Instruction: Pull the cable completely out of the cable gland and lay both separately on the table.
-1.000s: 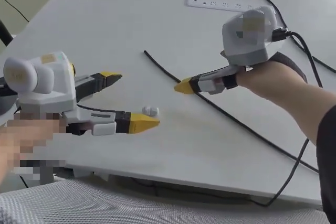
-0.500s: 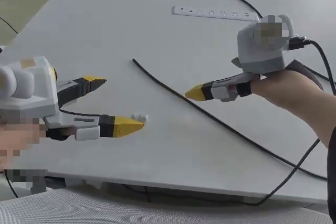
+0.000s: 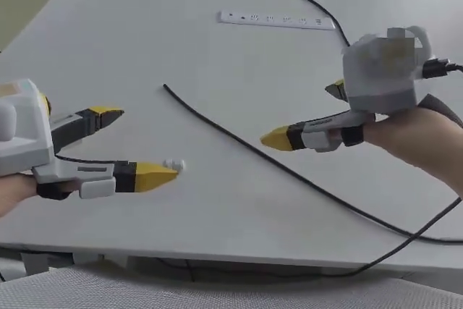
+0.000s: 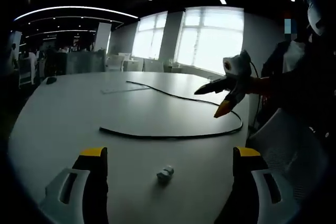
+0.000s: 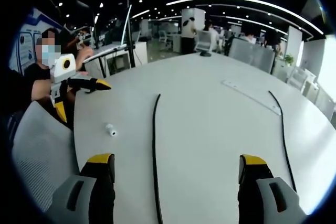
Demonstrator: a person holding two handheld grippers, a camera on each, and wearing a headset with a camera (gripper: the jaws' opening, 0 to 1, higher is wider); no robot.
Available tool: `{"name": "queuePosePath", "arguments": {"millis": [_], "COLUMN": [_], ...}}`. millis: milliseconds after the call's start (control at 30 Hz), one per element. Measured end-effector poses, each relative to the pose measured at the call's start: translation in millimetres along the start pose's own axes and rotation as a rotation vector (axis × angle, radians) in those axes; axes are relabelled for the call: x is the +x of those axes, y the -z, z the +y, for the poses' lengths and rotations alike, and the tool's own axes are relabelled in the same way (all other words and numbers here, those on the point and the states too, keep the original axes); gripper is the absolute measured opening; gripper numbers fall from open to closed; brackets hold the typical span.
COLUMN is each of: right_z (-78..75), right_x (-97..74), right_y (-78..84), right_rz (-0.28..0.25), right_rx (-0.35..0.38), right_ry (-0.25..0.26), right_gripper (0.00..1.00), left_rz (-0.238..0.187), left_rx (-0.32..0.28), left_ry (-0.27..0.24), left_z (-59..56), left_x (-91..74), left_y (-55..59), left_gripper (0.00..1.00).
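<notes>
The black cable (image 3: 239, 142) lies loose on the white table (image 3: 145, 34), running from the middle toward the right front edge. The small white cable gland (image 3: 173, 166) lies apart from it, just off the near jaw tip of my left gripper (image 3: 134, 142), which is open and empty. My right gripper (image 3: 304, 113) hovers open just on the near side of the cable, holding nothing. In the left gripper view the gland (image 4: 165, 173) sits between my open jaws, with the cable (image 4: 168, 136) beyond. In the right gripper view the cable (image 5: 155, 129) runs up between the jaws, the gland (image 5: 111, 129) to its left.
A white power strip (image 3: 275, 19) lies at the far side with a second black cable (image 3: 322, 11) beside it. The right gripper's own lead (image 3: 405, 240) hangs over the table's front edge. A grey chair (image 3: 217, 291) is below the edge. A person (image 5: 39, 72) is behind the left gripper.
The head camera has swung, shifting everything left. My right gripper has drawn back off the cable toward the near side. Cable and gland lie still.
</notes>
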State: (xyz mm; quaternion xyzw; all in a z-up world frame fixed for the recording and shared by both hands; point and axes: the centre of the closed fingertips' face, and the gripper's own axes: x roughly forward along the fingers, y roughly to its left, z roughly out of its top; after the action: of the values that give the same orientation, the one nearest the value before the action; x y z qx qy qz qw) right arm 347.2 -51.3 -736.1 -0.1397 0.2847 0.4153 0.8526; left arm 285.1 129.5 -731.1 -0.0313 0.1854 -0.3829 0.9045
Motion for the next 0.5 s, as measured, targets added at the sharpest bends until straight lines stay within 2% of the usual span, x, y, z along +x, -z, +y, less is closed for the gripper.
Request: {"name": "queuePosePath", "arguments": {"millis": [100, 167, 300, 367, 467, 500], "right_z": [-2.8, -3.6, -5.5, -9.1, -11.0, -10.7], "right_x": [-16.4, -26.7, -45.2, -53.3, -63.1, -66.2], "right_y": [-0.3, 0.6, 6.0, 11.6, 16.2, 18.1], "right_rz": [-0.034, -0.054, -0.085, -0.095, -0.116, -0.119], "right_rx": [0.009, 0.016, 0.034, 0.066, 0.106, 0.116], "right_ry": [0.028, 0.039, 0.065, 0.086, 0.108, 0.111], "right_gripper": [0.99, 0.99, 0.99, 0.99, 0.99, 0.99], "left_rz": [-0.035, -0.023, -0.040, -0.045, -0.033, -0.017], "left_rx": [-0.002, 0.019, 0.022, 0.013, 0.015, 0.017], "left_ry": [-0.023, -0.061, -0.068, -0.077, -0.094, -0.103], "left_z": [-0.2, 3.3, 0.3, 0.4, 0.2, -0.4], "left_x": [-3.9, -6.2, -10.9, -12.9, -14.6, -15.9], "left_y": [-10.5, -12.6, -19.4, -22.6, -22.7, -20.5], "left_gripper": [0.99, 0.99, 0.99, 0.99, 0.99, 0.99]}}
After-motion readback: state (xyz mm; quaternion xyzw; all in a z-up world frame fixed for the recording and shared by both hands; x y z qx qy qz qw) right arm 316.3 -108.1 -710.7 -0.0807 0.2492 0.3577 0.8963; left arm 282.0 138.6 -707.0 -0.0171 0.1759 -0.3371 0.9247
